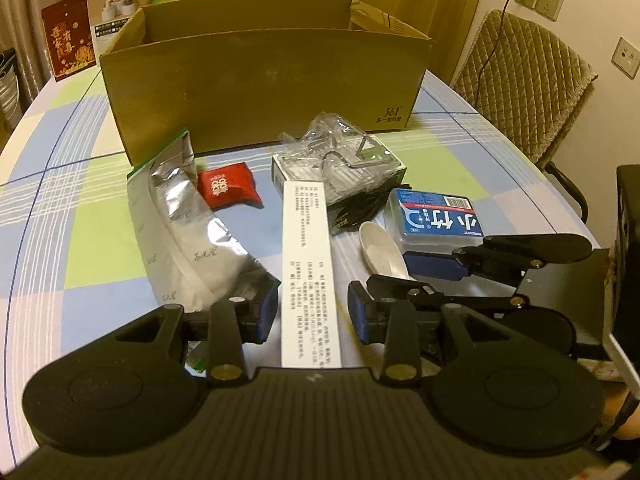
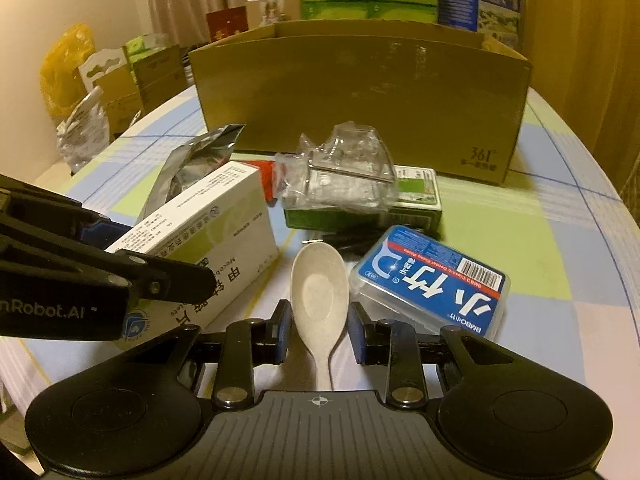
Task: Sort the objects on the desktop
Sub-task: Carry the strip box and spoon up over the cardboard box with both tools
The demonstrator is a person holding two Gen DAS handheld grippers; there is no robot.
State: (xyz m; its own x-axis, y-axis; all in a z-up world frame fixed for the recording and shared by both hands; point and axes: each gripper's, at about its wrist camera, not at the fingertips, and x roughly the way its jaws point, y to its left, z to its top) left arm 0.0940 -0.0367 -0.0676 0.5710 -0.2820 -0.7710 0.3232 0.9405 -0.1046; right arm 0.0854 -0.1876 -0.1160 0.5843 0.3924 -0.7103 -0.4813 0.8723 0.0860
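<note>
A long white medicine box (image 1: 306, 272) lies between the pads of my left gripper (image 1: 312, 314), which is open and straddles the box's near end with small gaps on both sides. The same white medicine box (image 2: 208, 224) shows beside the left gripper's fingers (image 2: 172, 276). A cream plastic spoon (image 2: 318, 292) lies on the cloth with its handle toward me. My right gripper (image 2: 319, 336) is open around the spoon's neck without touching it. The right gripper (image 1: 416, 276) sits low beside the spoon (image 1: 378, 246).
An open cardboard box (image 1: 260, 80) stands behind the pile. On the checked tablecloth (image 1: 100, 208) lie a silver foil bag (image 1: 192, 232), a red packet (image 1: 228, 192), a green box under clear plastic packaging (image 1: 340, 168), a black cable (image 1: 360, 208) and a blue floss-pick case (image 2: 432, 280). A chair (image 1: 520, 80) stands far right.
</note>
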